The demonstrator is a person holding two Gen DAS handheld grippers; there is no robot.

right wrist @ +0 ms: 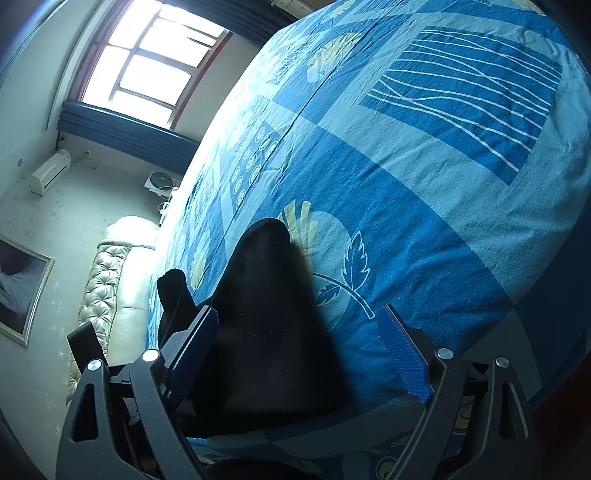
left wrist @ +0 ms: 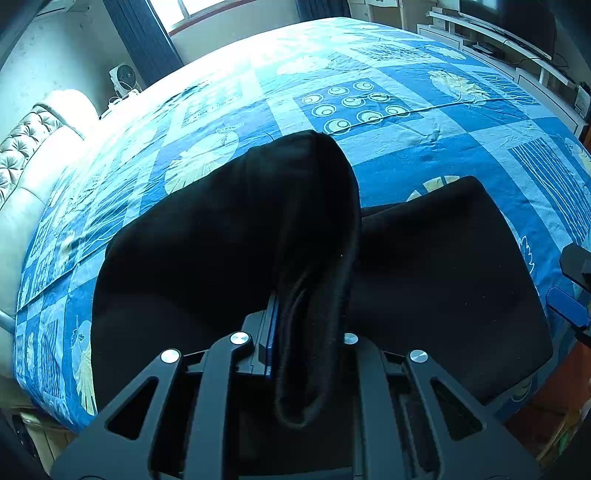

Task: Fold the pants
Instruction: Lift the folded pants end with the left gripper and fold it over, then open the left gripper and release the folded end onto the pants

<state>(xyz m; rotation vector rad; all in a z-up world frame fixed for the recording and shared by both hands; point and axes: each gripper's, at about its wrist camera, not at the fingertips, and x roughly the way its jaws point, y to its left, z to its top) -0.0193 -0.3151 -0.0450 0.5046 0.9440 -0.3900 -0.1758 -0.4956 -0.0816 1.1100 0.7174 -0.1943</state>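
Observation:
Black pants point(left wrist: 207, 258) lie on the bed's blue patterned sheet point(left wrist: 369, 92). My left gripper point(left wrist: 310, 325) is shut on a bunched edge of the pants and lifts it off the bed, so the cloth humps up in front of the camera. Another flat part of the pants point(left wrist: 454, 266) lies to the right. My right gripper point(right wrist: 299, 332) is open, its jaws wide apart just above the sheet point(right wrist: 443, 166), with a corner of the pants point(right wrist: 269, 314) lying between them. Its blue-padded finger point(left wrist: 567, 304) shows at the right edge of the left wrist view.
A tufted cream headboard point(left wrist: 22, 155) runs along the bed's left side. A small fan point(left wrist: 123, 79) stands by the window wall. A TV stand with a television point(left wrist: 509, 33) is beyond the bed's far right. The bed's near edge drops to the floor point(left wrist: 554, 413).

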